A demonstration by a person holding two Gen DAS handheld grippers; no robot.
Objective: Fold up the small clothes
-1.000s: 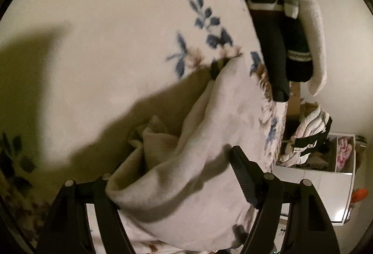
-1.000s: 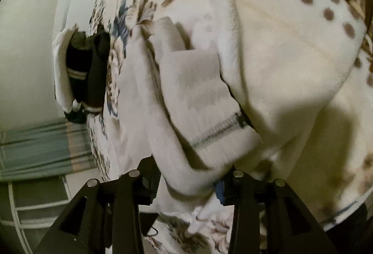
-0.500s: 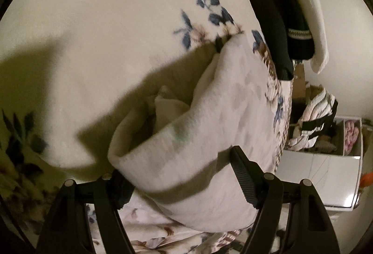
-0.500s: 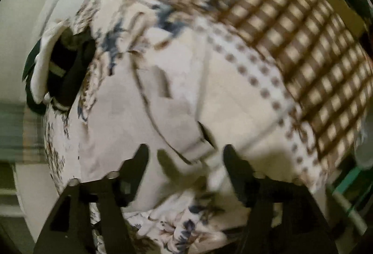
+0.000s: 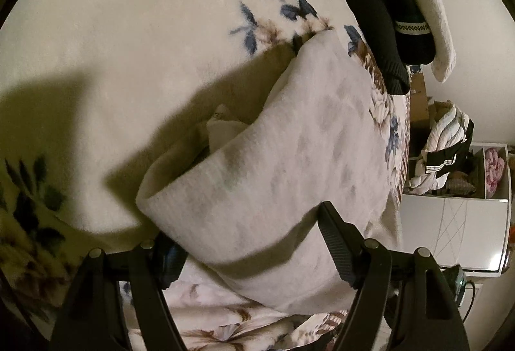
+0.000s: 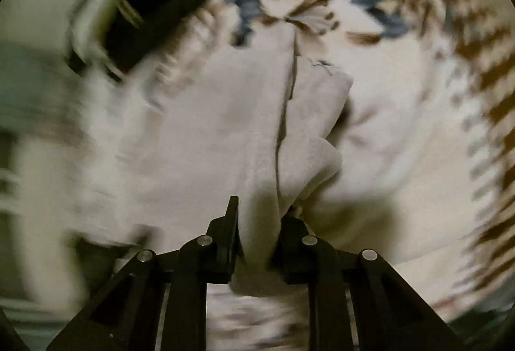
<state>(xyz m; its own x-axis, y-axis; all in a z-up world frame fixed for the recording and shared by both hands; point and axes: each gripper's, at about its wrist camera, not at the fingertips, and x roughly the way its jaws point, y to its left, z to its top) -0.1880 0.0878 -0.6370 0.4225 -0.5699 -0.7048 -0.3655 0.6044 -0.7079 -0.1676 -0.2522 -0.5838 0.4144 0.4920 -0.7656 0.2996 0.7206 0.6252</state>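
The right tool [image 6: 257, 232] snaps in tight now, its jaws nearly closed with a bunched edge of the pale garment [image 6: 244, 132] pinched between them, where half a second ago those same jaws stood wide apart over the cloth, so a fresh grip has just been taken. That view is smeared with motion blur, so the hand is clearly swinging as it grabs. Over on the other side, the left tool [image 5: 244, 241] has its jaws spread wide, the thick rolled fold of the garment [image 5: 289, 158] lying between them; the cloth touches the right-hand finger, but whether it is truly held I cannot tell. The fold has settled lower and flatter on the bed [image 5: 145, 29] than a second ago, with the small inner flap tucked deeper into the crease. The garment lies on the floral blanket near the bed's edge, just short of the dark socks [image 5: 379, 13] and the white sock [image 5: 431, 13] draped over that edge. My read: one fold is laid, and the right side is set to pull the next one across
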